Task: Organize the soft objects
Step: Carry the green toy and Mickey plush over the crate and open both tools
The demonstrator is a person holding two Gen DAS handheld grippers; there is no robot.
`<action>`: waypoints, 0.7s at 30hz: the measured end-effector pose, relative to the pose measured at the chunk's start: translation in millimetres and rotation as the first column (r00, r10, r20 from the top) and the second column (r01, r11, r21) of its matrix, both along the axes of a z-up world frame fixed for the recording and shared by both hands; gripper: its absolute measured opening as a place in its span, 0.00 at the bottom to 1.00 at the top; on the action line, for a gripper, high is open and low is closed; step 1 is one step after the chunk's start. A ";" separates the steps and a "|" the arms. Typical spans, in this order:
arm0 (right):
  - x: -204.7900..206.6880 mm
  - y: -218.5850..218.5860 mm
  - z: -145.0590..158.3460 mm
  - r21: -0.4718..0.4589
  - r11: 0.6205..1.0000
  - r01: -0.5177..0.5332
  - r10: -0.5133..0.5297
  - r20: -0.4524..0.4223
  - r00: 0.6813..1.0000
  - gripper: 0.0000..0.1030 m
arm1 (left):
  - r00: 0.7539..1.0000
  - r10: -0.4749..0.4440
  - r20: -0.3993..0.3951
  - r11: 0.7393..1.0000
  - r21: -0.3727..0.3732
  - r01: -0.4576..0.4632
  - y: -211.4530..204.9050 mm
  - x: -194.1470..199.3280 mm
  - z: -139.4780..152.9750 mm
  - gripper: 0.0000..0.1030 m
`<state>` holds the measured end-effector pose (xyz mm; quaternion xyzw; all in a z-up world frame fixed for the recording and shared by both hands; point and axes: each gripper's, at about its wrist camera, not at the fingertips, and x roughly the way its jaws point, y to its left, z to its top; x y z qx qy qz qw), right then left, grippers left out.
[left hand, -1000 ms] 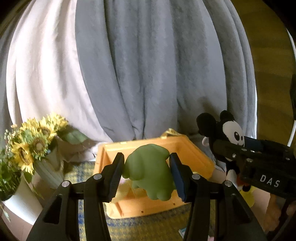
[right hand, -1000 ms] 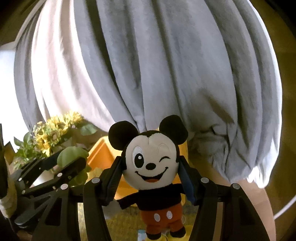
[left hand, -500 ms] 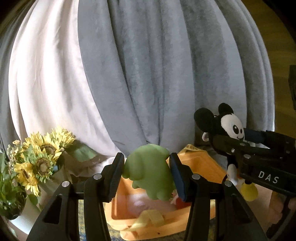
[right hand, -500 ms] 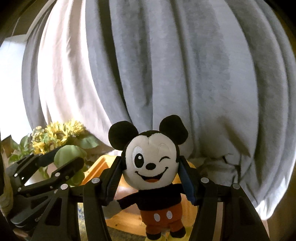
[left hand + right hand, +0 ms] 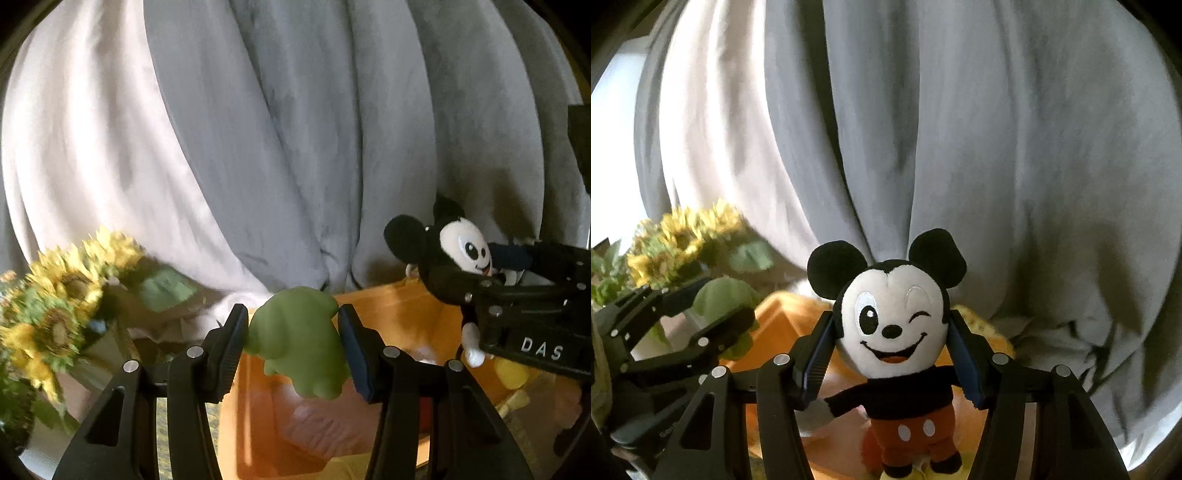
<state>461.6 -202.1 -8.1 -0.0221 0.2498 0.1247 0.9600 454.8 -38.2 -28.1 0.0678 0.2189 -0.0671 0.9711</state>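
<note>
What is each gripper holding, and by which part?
Left gripper clamps the green plush toy by its sides; right gripper clamps the Mickey Mouse plush by its head.

green plush toy [image 5: 301,343]: matt, short soft nap | Mickey Mouse plush [image 5: 892,332]: fuzzy cloth, stitched face | left gripper [image 5: 291,347], right gripper [image 5: 892,356]: matt black plastic, shiny metal screws, ribbed pads | orange bin [image 5: 402,314]: smooth plastic | curtain [image 5: 295,129]: grey-white cloth, upper frame
</note>
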 end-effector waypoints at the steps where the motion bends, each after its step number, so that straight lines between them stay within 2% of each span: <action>1: 4.4 0.5 -4.5 0.004 1.000 -0.005 0.005 -0.019 1.000 0.58 | 1.000 -0.004 -0.017 1.000 -0.001 0.004 -0.2 4.0 -3.7 0.48; 4: 17.8 1.8 -22.1 0.016 1.000 -0.023 0.024 -0.100 0.995 0.58 | 0.998 -0.014 -0.060 1.000 0.011 0.014 -2.2 14.4 -15.4 0.48; 8: 27.0 1.9 -35.6 0.008 1.000 -0.026 0.027 -0.145 0.989 0.58 | 0.994 -0.018 -0.107 1.000 0.022 0.021 -3.8 22.4 -27.7 0.48; 12: 37.9 3.1 -48.4 0.022 0.998 -0.054 0.058 -0.228 0.972 0.59 | 0.992 -0.023 -0.122 1.000 0.018 0.025 -3.9 24.1 -32.1 0.48; 14: 39.5 4.5 -53.6 0.023 0.997 -0.069 0.073 -0.257 0.964 0.60 | 0.992 -0.024 -0.127 0.999 0.022 0.027 -4.0 24.9 -32.9 0.52; 17: 38.7 4.1 -57.7 0.027 0.997 -0.067 0.072 -0.277 0.958 0.63 | 0.992 -0.020 -0.126 0.999 0.026 0.024 -1.9 27.0 -33.5 0.59; 21: 32.5 -0.5 -50.8 0.001 1.000 -0.022 0.022 -0.234 0.972 0.70 | 0.992 -0.024 -0.121 0.999 0.025 0.027 -3.3 21.2 -30.6 0.67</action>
